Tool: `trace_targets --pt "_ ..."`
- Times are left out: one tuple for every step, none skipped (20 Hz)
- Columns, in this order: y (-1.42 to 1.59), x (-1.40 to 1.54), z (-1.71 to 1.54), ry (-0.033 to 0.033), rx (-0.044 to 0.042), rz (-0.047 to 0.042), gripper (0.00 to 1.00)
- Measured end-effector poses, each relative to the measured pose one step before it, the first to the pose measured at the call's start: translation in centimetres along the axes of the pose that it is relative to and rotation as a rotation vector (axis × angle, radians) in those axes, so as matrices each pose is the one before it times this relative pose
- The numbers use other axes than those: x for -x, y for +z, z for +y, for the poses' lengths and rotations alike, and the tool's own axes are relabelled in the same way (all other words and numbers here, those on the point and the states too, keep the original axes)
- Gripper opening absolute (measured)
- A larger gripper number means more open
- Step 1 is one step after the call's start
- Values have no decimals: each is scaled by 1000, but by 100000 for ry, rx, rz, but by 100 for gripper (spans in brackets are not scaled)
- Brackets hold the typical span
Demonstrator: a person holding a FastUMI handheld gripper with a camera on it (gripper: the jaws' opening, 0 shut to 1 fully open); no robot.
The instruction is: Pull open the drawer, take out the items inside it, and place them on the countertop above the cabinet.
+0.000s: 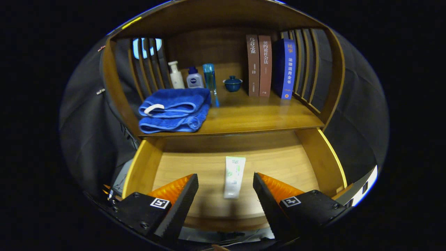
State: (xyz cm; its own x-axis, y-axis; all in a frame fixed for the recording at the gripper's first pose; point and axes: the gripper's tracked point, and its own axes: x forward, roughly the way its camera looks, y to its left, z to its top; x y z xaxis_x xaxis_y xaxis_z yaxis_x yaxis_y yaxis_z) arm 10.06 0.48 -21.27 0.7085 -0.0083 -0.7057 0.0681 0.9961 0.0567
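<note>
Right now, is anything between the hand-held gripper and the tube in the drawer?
Nothing visible is. The hand-held gripper is open, and the tube lies flat on the bare floor of the open drawer, between the fingertips and just ahead. Above, the countertop has free space beside the folded blue towels.

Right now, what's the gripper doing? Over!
Gripper open, fingers either side of the white tube, not touching it. Tube lies flat in the open drawer. Folded blue towel already on the countertop. Nothing blocking.
</note>
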Motion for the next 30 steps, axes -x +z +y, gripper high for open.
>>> trace_targets --pt "-363 -1344 -190 -833 740 4029 100" --pt "-493 -1073 -230 -1152 813 4888 100" --pt "-577 -1073 -184 -661 702 4852 100" --pt "-616 -1604 -178 -428 676 4440 100" --pt "-471 -1198 -172 -561 109 3718 100" --pt "-380 -749 -203 -740 125 3443 100" --pt "-575 -733 -102 -573 218 3588 100" --pt "-719 -827 -118 -547 80 3956 100" --pt "-735 -601 -15 -48 67 4506 100" --pt "-779 -580 -69 -203 -41 4398 100" --pt "-700 -490 21 -176 -75 3633 100" --pt "-387 -470 -20 -71 335 2473 100" --pt "-199 -145 -95 -343 615 1348 100" --pt "-139 -169 8 -524 470 667 100" --pt "-115 -284 27 -180 243 643 100" --pt "63 -206 -92 -173 -486 410 99" --pt "-86 -302 -34 -8 -682 1002 91" --pt "-208 -159 140 586 -498 1314 82" --pt "-22 -30 324 1156 -265 874 73" --pt "63 -6 -75 -609 555 -457 64" --pt "-52 -44 -38 36 1139 313 55" --pt "137 160 -36 717 165 -421 55" --pt "-118 -217 -101 -429 338 38 52" --pt "61 309 90 247 -92 -633 49" --pt "41 -69 -21 160 -263 -463 46" --pt "-145 -14 -62 -45 -216 -358 46" --pt "-67 57 -2 333 -435 -434 46" --pt "163 141 122 790 -519 -1319 46" --pt "260 241 -63 290 -154 -1806 46" --pt "168 211 -56 110 -307 -2415 46"
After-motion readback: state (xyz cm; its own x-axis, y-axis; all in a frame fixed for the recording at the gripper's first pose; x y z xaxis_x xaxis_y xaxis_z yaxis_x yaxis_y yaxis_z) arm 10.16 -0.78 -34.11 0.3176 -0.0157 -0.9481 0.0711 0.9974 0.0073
